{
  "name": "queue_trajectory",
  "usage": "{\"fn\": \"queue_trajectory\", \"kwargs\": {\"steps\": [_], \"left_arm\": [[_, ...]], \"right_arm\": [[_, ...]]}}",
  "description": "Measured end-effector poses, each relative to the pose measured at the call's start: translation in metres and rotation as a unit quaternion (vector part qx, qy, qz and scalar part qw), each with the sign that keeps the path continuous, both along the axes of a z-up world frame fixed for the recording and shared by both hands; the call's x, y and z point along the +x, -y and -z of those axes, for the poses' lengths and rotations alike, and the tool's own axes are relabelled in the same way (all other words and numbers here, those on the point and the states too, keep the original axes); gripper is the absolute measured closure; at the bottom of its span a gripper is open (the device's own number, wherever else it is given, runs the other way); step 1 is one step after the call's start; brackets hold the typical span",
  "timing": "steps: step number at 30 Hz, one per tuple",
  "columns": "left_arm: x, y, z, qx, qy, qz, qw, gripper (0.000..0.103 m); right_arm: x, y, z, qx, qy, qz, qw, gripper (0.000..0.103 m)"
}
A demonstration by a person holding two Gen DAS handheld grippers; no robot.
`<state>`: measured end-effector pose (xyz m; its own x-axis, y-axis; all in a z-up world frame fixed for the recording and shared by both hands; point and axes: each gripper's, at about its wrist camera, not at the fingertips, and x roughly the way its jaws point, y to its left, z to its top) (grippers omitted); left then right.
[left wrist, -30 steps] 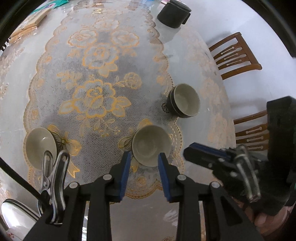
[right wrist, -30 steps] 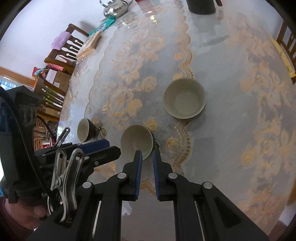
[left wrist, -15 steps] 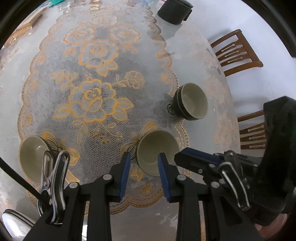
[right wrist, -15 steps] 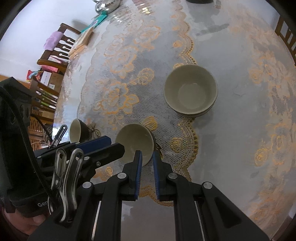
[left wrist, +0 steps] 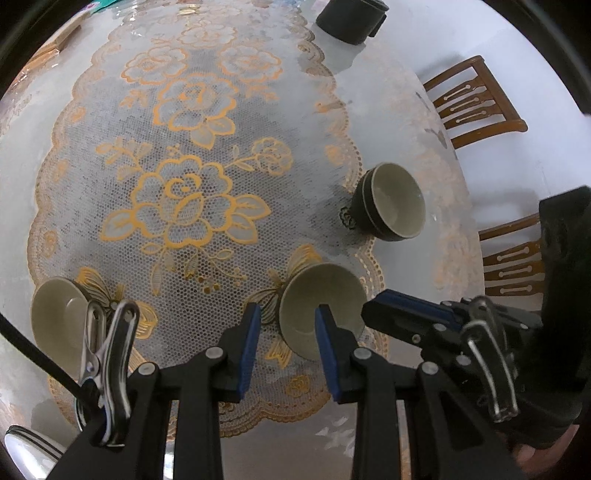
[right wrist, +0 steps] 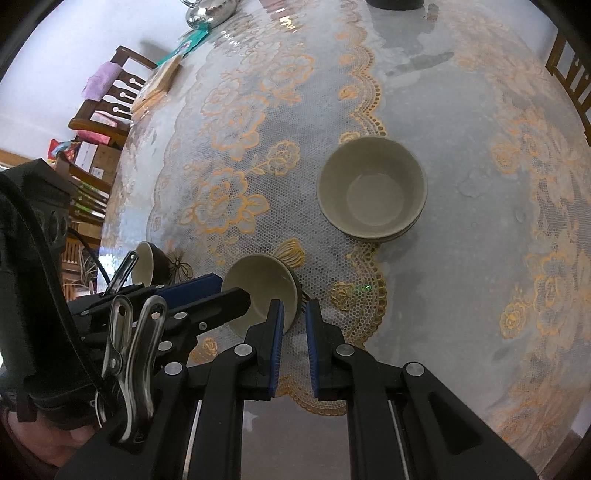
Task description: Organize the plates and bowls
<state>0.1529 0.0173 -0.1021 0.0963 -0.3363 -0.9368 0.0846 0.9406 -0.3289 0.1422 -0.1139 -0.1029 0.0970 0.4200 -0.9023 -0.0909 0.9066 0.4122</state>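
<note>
Left gripper [left wrist: 286, 319] fingers spread wide, straddling the near rim of the middle bowl [left wrist: 320, 308] — right finger pad [left wrist: 324, 332] sits over the bowl's inside, left one outside the wall; contact cannot be told. Right gripper [right wrist: 294, 314] comes in at the same bowl [right wrist: 260, 290] from its other side, fingers a narrow gap apart with the bowl's rim edge between them — whether they actually pinch it cannot be told. In the left wrist view the right gripper's blue fingers [left wrist: 402, 308] lie just at 3 o'clock of that bowl.

Middle bowl sits on the lace cloth [left wrist: 184, 192] of the bench [left wrist: 388, 110], near the cloth's scalloped edge. Stacked bowls [left wrist: 391, 203], dark outside, pale inside, at 1 o'clock of the middle bowl in the left view, well apart; same stack [right wrist: 371, 188] in the right view at 1 o'clock, upright. Third small bowl [left wrist: 55, 310] at 9 o'clock in the left view, partly behind the metal clip [left wrist: 107, 354]; in the right view it [right wrist: 146, 260] shows at 9 o'clock, beyond the left gripper.

Dark container [left wrist: 349, 16] at far 12 o'clock of the bench. Wooden chairs [left wrist: 476, 99] off the bench edge at 2 o'clock. Kettle [right wrist: 210, 11] at far 11 o'clock in the right view.
</note>
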Motion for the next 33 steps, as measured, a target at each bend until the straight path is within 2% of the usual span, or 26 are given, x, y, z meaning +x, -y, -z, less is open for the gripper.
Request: {"fn": "queue_trajectory", "kwargs": {"steps": [20,33], "left_arm": [[0.001,0.006,0.006,0.013,0.0,0.005,0.9999,0.072],[0.003,0.004,0.013,0.002,-0.004,0.003,1.0,0.072]], "right_arm": [[0.002,0.001,0.004,-0.005,-0.009,-0.006,1.0,0.089],[0.004,0.004,0.008,0.007,-0.01,0.001,1.0,0.088]]}}
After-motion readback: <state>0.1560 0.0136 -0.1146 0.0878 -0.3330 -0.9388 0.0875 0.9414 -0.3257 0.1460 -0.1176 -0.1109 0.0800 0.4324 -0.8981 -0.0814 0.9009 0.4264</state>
